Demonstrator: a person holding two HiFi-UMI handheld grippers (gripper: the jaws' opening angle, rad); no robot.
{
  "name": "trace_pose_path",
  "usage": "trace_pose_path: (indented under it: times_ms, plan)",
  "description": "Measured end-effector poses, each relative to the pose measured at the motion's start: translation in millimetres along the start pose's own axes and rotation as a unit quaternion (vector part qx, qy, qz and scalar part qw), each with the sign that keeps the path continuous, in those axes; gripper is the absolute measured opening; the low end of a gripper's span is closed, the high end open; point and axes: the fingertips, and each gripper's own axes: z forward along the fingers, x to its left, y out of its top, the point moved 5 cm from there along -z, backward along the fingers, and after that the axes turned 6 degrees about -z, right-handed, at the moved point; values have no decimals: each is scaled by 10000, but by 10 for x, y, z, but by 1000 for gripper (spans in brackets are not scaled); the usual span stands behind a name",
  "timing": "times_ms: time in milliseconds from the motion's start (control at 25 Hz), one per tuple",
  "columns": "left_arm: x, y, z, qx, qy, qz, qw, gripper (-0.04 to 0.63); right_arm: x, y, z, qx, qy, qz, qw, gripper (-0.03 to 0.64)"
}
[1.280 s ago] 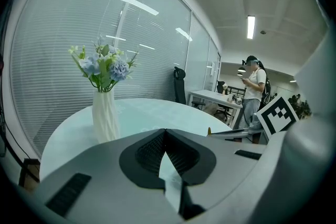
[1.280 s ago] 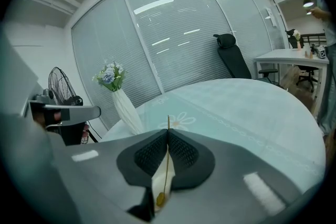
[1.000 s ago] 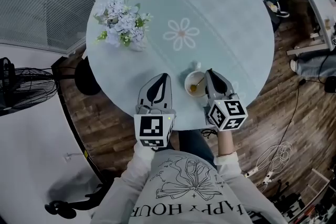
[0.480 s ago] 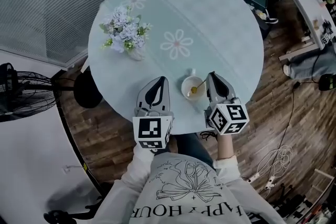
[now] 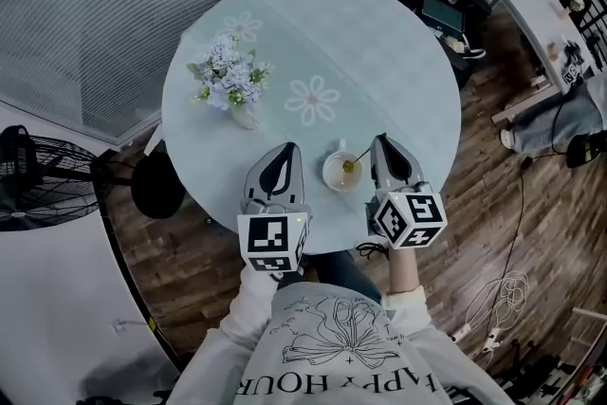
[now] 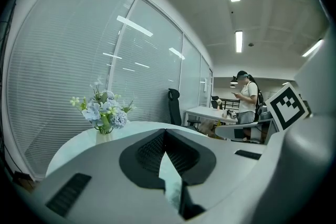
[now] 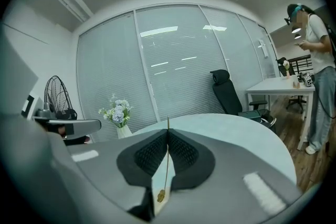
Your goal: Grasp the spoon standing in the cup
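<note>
A: Holding anything in the right gripper?
B: Yes: clamped on the spoon, with the thin gold handle pinched between the pads and poking just past them.
A: And from the head view?
B: Leans up and to the right out of the cup, bowl end down inside, handle end at the gripper's tips.
A: Where to find the cup?
B: On the table, near the front edge, between the two grippers, just beside the right one.
A: And the left gripper?
B: Closed as well, tip against tip, gripping nothing; only a sliver of table visible through the slit behind the tips. Lies left of the cup, apart from it. Cannot tell whether touching the table.
A: Anything else up there?
B: Flowers in a small vase, well apart from the cup, toward the far left.
A: Around the table?
B: Blinds along the glass wall, a fan at the left, a black chair, and a person standing far off beside a desk.
</note>
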Motion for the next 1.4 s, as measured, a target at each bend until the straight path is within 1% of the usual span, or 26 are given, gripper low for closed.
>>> trace_pose_path:
  times_ms: [440, 1040, 1400]
  plan:
    - [0, 261, -94, -383, -53, 33, 9992, 5, 118, 336, -88, -352, -77, -150, 9992, 15]
    - [-65, 626, -208, -808, -193, 125, 9965, 5, 269, 794, -273, -847, -142, -189, 9961, 15]
    - [-78, 757, -280, -986, -237, 162, 9947, 5, 346, 942, -352, -1099, -137, -132, 9938, 15]
